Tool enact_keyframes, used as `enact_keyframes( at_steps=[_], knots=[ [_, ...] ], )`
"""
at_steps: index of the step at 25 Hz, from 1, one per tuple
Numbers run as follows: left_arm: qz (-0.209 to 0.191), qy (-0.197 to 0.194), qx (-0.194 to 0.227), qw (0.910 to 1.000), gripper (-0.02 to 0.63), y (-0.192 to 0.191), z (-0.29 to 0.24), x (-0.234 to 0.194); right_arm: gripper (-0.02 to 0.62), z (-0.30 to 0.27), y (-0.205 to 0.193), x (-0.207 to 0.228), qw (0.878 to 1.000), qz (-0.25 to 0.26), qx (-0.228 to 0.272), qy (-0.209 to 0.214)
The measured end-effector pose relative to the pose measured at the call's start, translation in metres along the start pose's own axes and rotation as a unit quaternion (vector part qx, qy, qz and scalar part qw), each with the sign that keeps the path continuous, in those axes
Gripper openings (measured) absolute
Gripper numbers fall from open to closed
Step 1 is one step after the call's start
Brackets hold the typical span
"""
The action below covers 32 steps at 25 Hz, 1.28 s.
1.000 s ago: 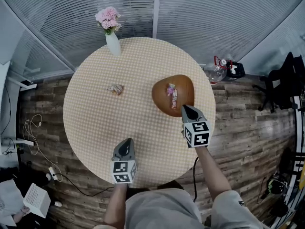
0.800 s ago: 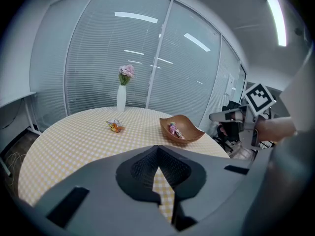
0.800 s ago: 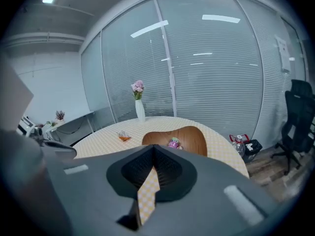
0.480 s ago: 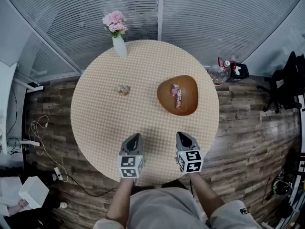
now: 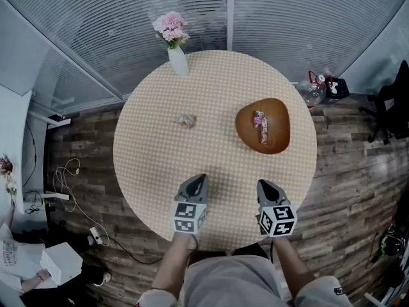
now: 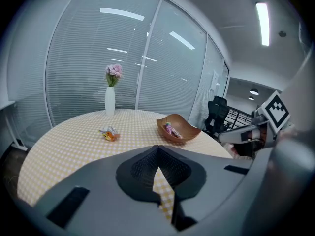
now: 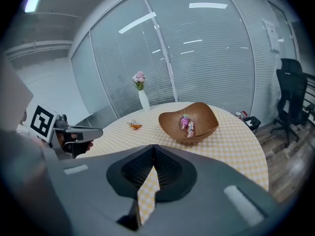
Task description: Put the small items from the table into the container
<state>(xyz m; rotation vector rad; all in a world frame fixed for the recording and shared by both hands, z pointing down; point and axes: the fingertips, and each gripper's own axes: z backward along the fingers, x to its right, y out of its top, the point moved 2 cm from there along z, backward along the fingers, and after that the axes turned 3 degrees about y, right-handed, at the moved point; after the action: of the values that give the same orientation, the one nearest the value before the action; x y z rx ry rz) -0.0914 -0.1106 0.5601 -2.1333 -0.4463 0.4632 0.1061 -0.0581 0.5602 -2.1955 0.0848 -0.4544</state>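
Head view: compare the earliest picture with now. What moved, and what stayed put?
The right gripper drew back from the bowl to the table's near edge, beside the left gripper. Nothing was taken or released. The sweets in the bowl, the loose sweet and the vase stayed.

I saw the table (image 5: 153,165) under matt checked cloth. The bowl (image 5: 246,123) looked like smooth brown wood with a slight sheen. The vase (image 5: 178,61) was glossy white, ceramic or glass, couldn't tell. The loose sweet (image 5: 186,121) had a crinkled shiny wrapper. The left gripper (image 5: 199,178) and right gripper (image 5: 264,183) read as matt grey plastic with ribbed black pads (image 6: 140,168). The floor (image 5: 83,165) was rough-grained wood plank.
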Motion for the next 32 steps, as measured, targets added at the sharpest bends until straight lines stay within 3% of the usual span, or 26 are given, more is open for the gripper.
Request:
enact_keyframes(
  at_steps=[5, 7, 9, 14, 16, 19, 23, 32],
  knots=[
    [-0.030, 0.002, -0.014, 0.9994, 0.007, 0.027, -0.031, -0.056, 0.002, -0.009, 0.007, -0.023, 1.000, -0.021, 0.005, 0.003],
    [-0.027, 0.001, -0.026, 0.9993, 0.119, 0.032, -0.048, -0.079, 0.002, -0.015, 0.005, -0.032, 0.999, -0.034, 0.004, 0.005],
    [-0.032, 0.015, -0.031, 0.9989, 0.171, 0.037, -0.068, -0.103, 0.002, -0.022, 0.004, -0.037, 0.999, -0.042, 0.001, 0.003],
    [-0.029, 0.027, -0.046, 0.9982, 0.415, 0.038, -0.122, -0.149, 0.002, -0.038, -0.001, -0.048, 0.999, -0.045, -0.014, -0.002],
    [-0.032, 0.020, -0.071, 0.9968, 0.466, 0.034, -0.147, -0.162, 0.002, -0.043, 0.000, -0.050, 0.999, -0.048, -0.015, -0.006],
    [-0.031, 0.012, -0.098, 0.9946, 0.479, 0.029, -0.176, -0.177, 0.002, -0.046, -0.003, -0.054, 0.998, -0.053, -0.020, -0.009],
    [-0.007, 0.010, -0.095, 0.9954, 0.479, 0.034, -0.201, -0.187, 0.002, -0.046, -0.008, -0.056, 0.998, -0.055, -0.032, -0.014],
    [-0.024, -0.002, -0.139, 0.9899, 0.477, 0.025, -0.227, -0.180, 0.002, -0.041, -0.007, -0.041, 0.998, -0.057, -0.034, -0.024]
  ],
)
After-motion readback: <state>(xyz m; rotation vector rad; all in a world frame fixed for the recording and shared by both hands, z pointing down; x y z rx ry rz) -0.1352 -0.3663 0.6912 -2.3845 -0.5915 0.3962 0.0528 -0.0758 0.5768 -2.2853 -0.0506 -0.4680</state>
